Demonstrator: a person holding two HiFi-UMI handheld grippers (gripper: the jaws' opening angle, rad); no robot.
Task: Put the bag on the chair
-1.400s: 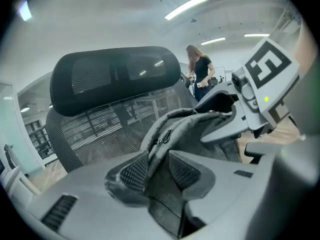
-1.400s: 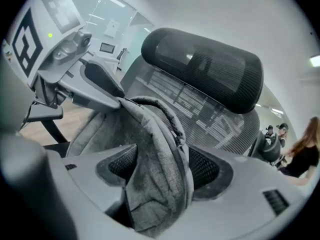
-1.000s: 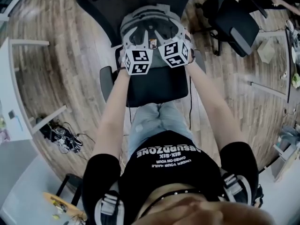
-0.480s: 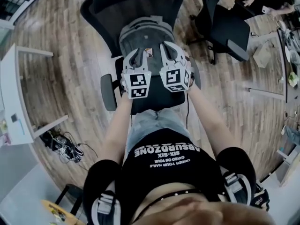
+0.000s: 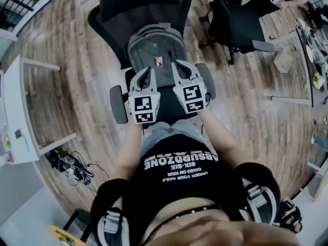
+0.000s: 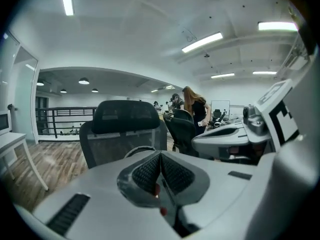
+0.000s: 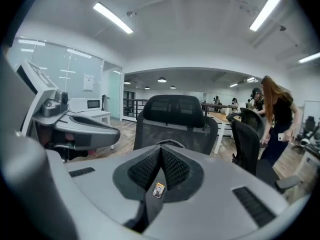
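Bag upright on chair seat, against the backrest. We cannot read the small tag on its front. Shirt print reads "ABSURDZONE SIX-SIX". Since a second ago, both tools have drawn back off the bag. Left tool and right tool: jaws together, empty, side by side, pointing at the bag.

The left gripper and right gripper pull back off the bag toward the person. Their fingers snap together, empty, and the bag now sits free on the chair.
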